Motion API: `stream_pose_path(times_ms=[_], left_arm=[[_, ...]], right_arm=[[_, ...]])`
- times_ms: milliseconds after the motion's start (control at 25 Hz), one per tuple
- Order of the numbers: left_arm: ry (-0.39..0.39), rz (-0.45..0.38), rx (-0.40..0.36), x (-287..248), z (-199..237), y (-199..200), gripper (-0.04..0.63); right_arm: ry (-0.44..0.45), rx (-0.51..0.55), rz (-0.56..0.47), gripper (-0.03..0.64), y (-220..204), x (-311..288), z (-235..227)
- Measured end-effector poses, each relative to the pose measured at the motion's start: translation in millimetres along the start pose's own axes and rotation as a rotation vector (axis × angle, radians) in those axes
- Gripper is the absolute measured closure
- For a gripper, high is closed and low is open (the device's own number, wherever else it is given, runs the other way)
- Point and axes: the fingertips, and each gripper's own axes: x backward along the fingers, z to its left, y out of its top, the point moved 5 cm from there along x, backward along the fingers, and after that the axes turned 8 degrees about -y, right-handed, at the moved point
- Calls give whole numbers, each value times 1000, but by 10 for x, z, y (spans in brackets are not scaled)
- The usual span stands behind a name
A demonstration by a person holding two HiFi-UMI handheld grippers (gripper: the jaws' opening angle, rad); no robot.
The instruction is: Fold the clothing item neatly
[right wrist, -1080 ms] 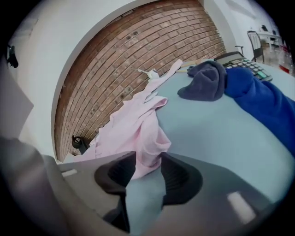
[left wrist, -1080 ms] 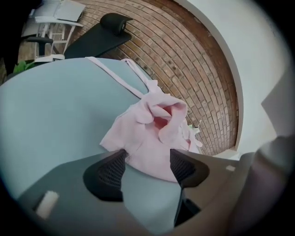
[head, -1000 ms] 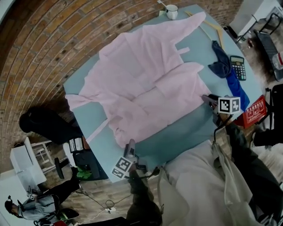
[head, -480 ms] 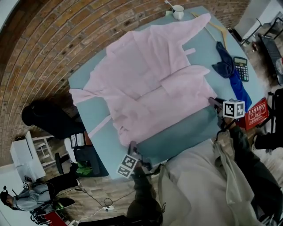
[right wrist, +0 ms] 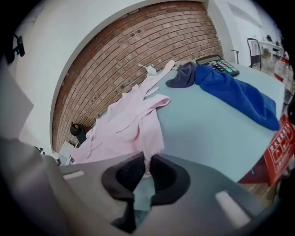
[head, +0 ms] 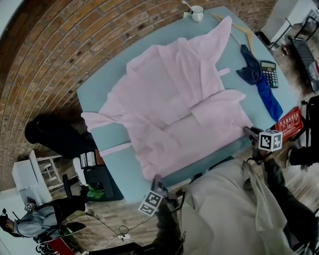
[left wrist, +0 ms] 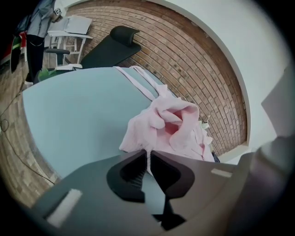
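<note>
A pale pink robe (head: 174, 104) lies spread open on the light blue table (head: 102, 84), collar toward the far side. My left gripper (head: 157, 181) is at the near left corner of the hem. Its jaws have just been closing and now pinch a fold of pink cloth (left wrist: 170, 124). My right gripper (head: 248, 131) is at the near right corner; its jaws have likewise just been closing and are shut on the robe's edge (right wrist: 138, 124). Both held corners sit at the table's near edge. A loose belt strip (head: 115, 148) trails to the left.
A blue cloth (head: 261, 84), a calculator (head: 269, 73), a wooden hanger (head: 239, 27) and a white mug (head: 197, 13) lie along the table's right and far sides. A red sign (head: 289, 122) hangs past the right edge. A black chair (head: 55, 137) stands to the left.
Both grippers have drawn back toward the table's near edge, pulling the robe's lower hem with them. The whole robe has slid nearer and its bottom edge lies straighter.
</note>
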Motion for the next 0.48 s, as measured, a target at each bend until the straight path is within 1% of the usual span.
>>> stream_pose_path(times_ms=[120,160,200,240,280,360,400,480], left_arm=[[25,-12,-41,84,51,-11,556],[48,-28,-63,117,63,15,536],[76,-52,-88,164,74,59,497],[107,-83,-119,227,80,118,423],[137,-120,-157,304,73,190,390],[174,-195,-273,462,-23,362,388],[165,-221,-338,504,-123,444,390],[90,-236,-444,471,-405,556,407]], right_arm=[[-9,23,-13,586,-101,96,-7],[-26,26,-29,584,-107,123,-18],[-48,28,-49,577,-105,156,-34],[-70,30,-71,553,-94,202,-52],[-89,32,-97,524,-67,272,-67],[-109,25,-160,501,43,473,-75],[-107,15,-194,494,132,579,-64],[-66,11,-257,494,378,734,9]])
